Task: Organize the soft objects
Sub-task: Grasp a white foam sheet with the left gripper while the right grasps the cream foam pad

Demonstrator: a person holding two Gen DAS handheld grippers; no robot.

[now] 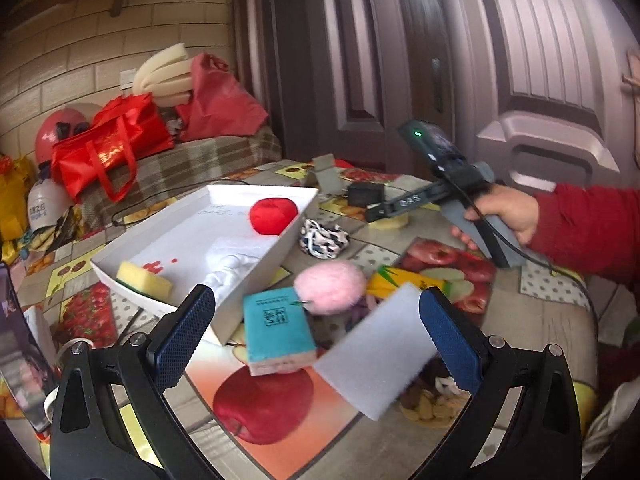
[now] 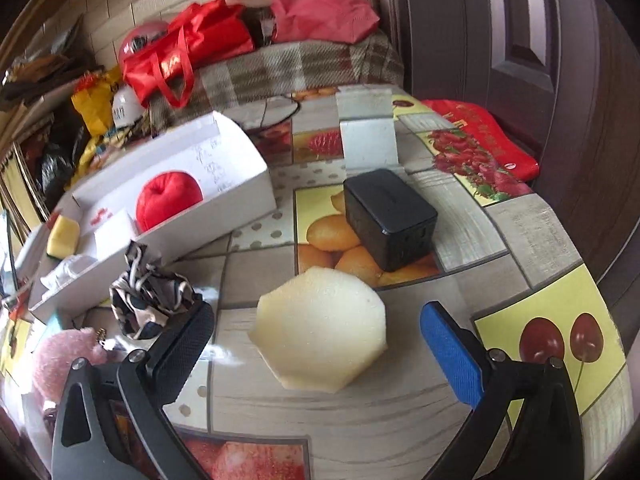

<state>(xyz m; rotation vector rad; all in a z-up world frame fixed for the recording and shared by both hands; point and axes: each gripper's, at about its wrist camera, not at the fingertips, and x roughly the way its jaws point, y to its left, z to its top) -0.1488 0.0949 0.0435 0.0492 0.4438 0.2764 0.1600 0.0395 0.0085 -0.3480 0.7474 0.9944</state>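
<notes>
My left gripper (image 1: 316, 336) is open above a tilted, blurred white foam slab (image 1: 376, 356) that touches its right finger. A teal sponge block (image 1: 276, 328) and a pink fluffy ball (image 1: 330, 286) lie just ahead. The white tray (image 1: 160, 220) holds a red plush apple (image 1: 274, 210), a yellow sponge (image 1: 144, 280) and a white cloth (image 1: 232, 268). My right gripper (image 2: 318, 354) is open around a cream foam piece (image 2: 324, 328) on the table. A black-and-white patterned cloth (image 2: 148, 300) lies beside the tray (image 2: 240, 196).
A black box (image 2: 390, 224) and a white stand (image 2: 366, 132) sit beyond the cream foam. A red cushion (image 2: 480, 148) lies at the table's far right edge. Red bags (image 1: 108, 148) rest on a plaid couch behind the table. A yellow-green packet (image 1: 404, 282) lies right of the pink ball.
</notes>
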